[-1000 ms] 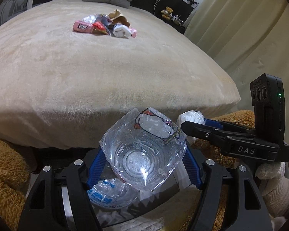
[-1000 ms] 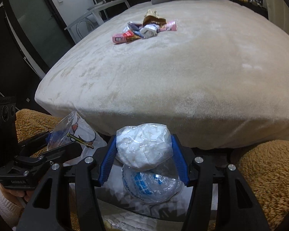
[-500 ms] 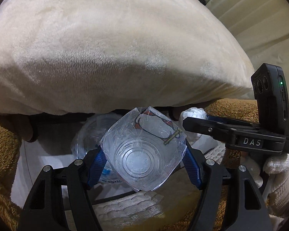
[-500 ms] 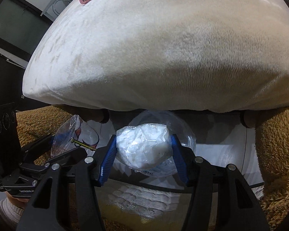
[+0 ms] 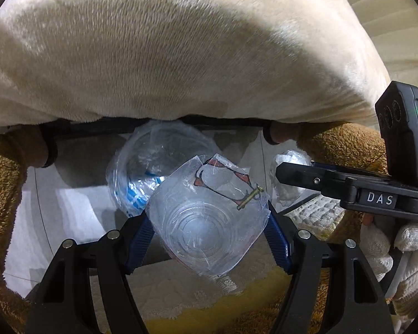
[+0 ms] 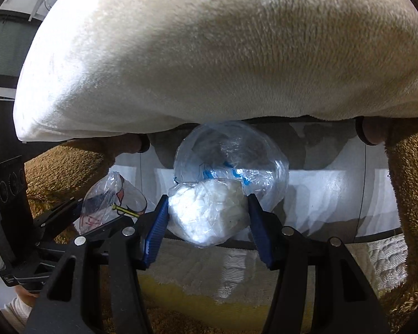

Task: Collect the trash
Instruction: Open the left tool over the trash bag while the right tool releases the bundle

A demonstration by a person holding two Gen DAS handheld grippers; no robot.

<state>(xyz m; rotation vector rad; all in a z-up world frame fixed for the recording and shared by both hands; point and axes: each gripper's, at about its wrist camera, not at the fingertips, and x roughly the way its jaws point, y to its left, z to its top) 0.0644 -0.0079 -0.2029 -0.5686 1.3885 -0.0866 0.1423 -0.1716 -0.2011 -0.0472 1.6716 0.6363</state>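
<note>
My left gripper [image 5: 207, 229] is shut on a crushed clear plastic cup [image 5: 206, 220] with a red and black print. My right gripper [image 6: 207, 217] is shut on a white crumpled wad in clear plastic [image 6: 209, 214]. Both hang low at the foot of the bed, over a clear plastic bag with blue print [image 5: 156, 164] that lies on the pale floor; the bag also shows in the right wrist view [image 6: 231, 156]. The right gripper shows at the right of the left wrist view [image 5: 289, 178], and the left gripper with its cup at the lower left of the right wrist view [image 6: 111, 203].
The cream plush bed cover [image 5: 181, 50] overhangs above. Brown fluffy fabric [image 5: 2, 194] flanks both sides. A white textured mat and a yellow edge [image 6: 225, 300] lie below the grippers. Round bed legs [image 6: 372, 132] stand at the back.
Both grippers have tilted down and come lower toward the floor under the bed edge. The trash pile on the bed top has left the views. Both still hold their items.
</note>
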